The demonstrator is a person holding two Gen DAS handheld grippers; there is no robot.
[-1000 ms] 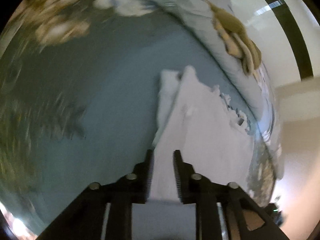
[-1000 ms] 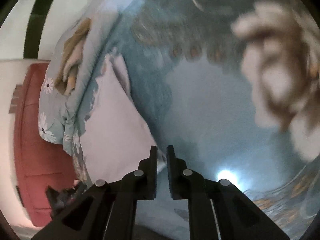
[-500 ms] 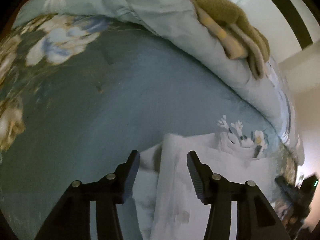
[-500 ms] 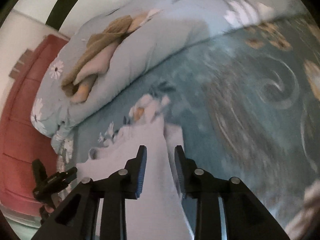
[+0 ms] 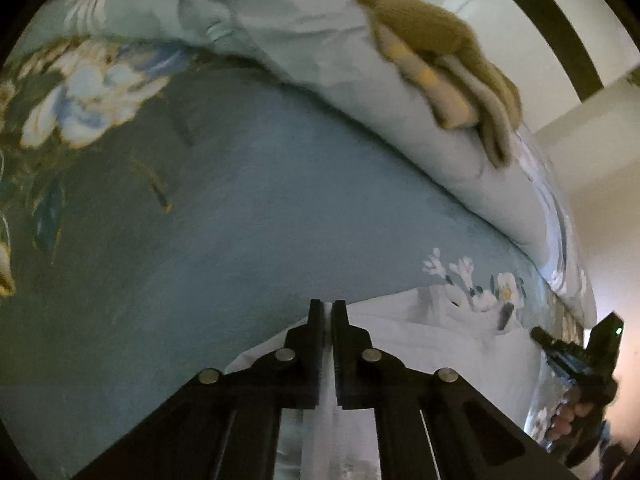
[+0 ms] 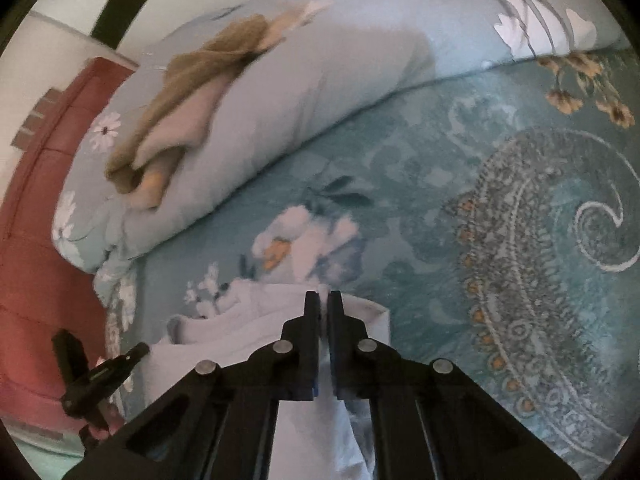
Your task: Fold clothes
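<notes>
- Half a second back both claws stood apart above the pale cloth; now each has closed down to a thin slit at the cloth's far edge.
- Left claw (image 5: pixel 328 308) is pinched nearly together, with the white garment (image 5: pixel 420 344) running between its fingers, so it looks to be holding that edge.
- Right claw (image 6: pixel 323 300) is likewise drawn narrow, a strip of the same white garment (image 6: pixel 256 328) showing in the gap.
- That garment lies on the blue flowered bed sheet (image 5: pixel 240 220), near the bed's side, its far edge bunched in small folds between the two claws.
- Beyond it a rolled quilt (image 6: pixel 320 92) lies across the bed, with a tan and cream cloth (image 6: pixel 180 120) heaped on top.
- My guess: thin, light fabric, limp and soft, apt to sag and crease; best taken at corners or along a hem, well apart, so it hangs flat.
- Whether this pinch opens a fold or finishes one, I cannot tell.
</notes>
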